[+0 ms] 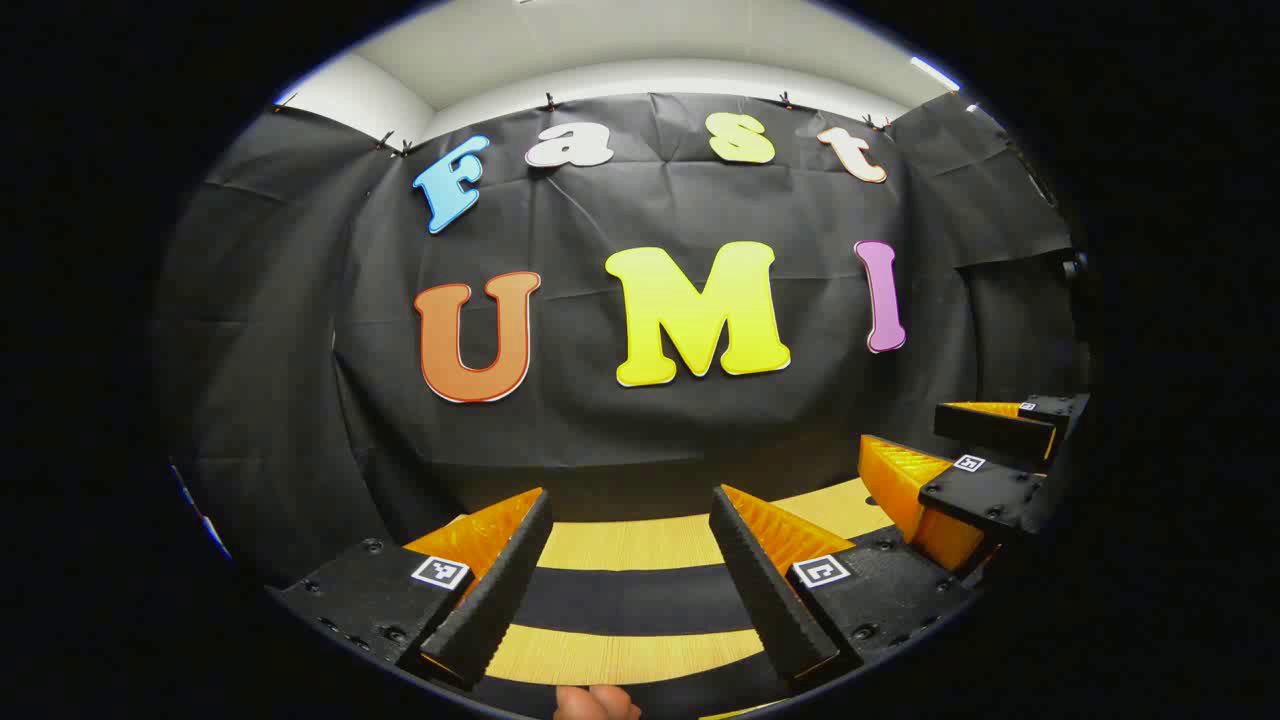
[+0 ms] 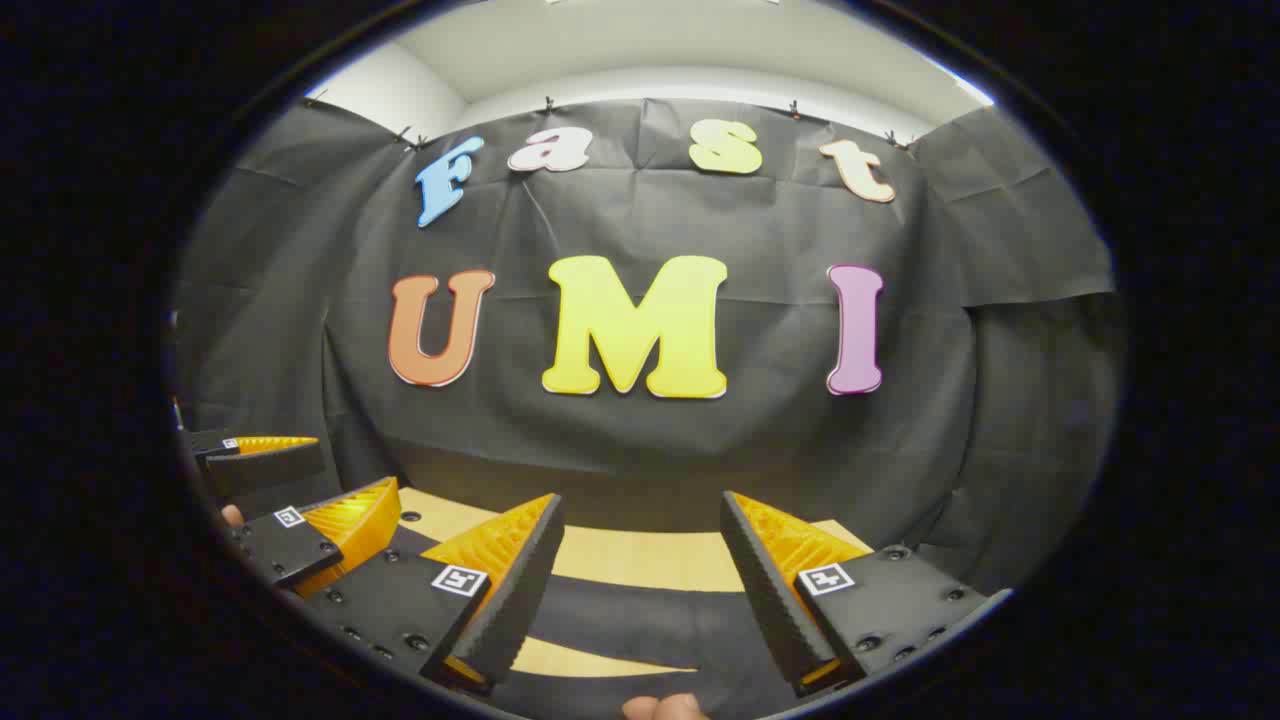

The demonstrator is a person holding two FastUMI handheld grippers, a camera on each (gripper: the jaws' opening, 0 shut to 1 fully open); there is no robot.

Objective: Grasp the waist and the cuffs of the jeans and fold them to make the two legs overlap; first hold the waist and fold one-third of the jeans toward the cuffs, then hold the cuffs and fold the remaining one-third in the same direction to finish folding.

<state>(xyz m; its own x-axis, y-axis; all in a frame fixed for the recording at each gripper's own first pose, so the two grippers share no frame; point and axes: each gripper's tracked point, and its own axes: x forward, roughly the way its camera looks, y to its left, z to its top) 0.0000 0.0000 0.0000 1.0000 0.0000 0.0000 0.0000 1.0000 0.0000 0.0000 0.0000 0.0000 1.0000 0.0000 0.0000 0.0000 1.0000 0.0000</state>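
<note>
- Left tongs point(image 1: 630, 515) gape wide above the striped counter point(image 1: 640, 545), holding nothing.
- Right tongs point(image 2: 642, 520) likewise spread (empty), level beside the left.

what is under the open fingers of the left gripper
Under the left gripper: a striped surface of pale wood and dark bands. A fingertip peeks in at the bottom edge. What lies beneath the finger bodies is covered.
</note>
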